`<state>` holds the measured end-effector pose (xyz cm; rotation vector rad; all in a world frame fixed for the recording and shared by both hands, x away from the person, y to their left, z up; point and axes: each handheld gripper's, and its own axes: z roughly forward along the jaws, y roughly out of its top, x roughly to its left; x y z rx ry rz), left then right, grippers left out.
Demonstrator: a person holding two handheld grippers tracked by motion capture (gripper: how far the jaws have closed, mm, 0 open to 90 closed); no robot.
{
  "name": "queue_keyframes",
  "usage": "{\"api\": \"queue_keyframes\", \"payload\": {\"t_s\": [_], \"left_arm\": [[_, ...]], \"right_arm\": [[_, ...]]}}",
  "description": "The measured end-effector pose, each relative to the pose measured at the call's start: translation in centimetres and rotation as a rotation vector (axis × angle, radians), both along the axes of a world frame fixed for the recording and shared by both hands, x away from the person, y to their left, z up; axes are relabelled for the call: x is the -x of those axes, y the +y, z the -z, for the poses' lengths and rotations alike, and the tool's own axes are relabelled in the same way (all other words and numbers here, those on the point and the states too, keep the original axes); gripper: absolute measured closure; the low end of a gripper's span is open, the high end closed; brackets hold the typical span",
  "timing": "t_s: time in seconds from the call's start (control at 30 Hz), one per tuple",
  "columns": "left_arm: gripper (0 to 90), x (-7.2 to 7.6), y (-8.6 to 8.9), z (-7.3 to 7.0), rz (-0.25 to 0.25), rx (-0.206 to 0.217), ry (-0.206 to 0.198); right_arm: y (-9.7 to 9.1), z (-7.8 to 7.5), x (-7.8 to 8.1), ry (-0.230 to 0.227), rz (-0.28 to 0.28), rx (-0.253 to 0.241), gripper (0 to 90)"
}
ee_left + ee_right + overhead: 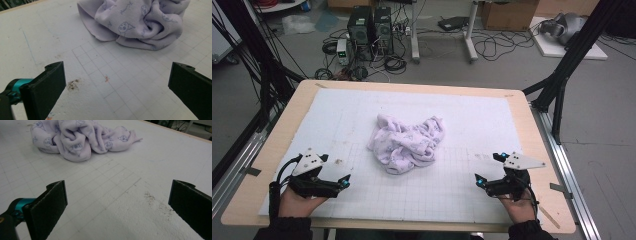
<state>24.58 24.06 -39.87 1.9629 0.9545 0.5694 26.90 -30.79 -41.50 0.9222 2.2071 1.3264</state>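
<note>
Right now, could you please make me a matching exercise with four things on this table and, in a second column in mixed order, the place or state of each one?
Things:
1. lilac cloth
2. left gripper
3. right gripper
4. white gridded mat

Places or states:
A. open, near the front right corner of the mat
B. crumpled in a heap at the middle of the mat
C. lies flat and covers most of the wooden table top
D. open, near the front left corner of the mat

Pairs: 1-B, 2-D, 3-A, 4-C
</note>
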Motion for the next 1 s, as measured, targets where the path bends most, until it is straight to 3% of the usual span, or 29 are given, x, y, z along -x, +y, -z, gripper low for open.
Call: {"api": "queue_keyframes", "payload": {"t_s": [0.5, 0.7, 0.87, 1.0], "left_arm": [[1.8, 0.0, -0.2, 0.1, 0.009, -0.004, 0.004], [1.8, 0.1, -0.5, 0.2, 0.01, -0.001, 0.006], [1.7, 0.0, -0.7, 0.2, 0.012, -0.001, 0.004], [1.8, -0.5, -1.0, 0.1, 0.019, 0.011, 0.01]], "right_arm": [[0.1, 0.1, -0.1, 0.001, -0.008, -0.004, 1.0], [0.3, -0.1, -0.6, 0.0, 0.0, -0.027, 1.0], [1.2, -0.8, -1.5, -0.012, -0.018, -0.04, 1.0], [2.6, -1.5, -2.4, -0.007, -0.057, -0.016, 1.0]]}}
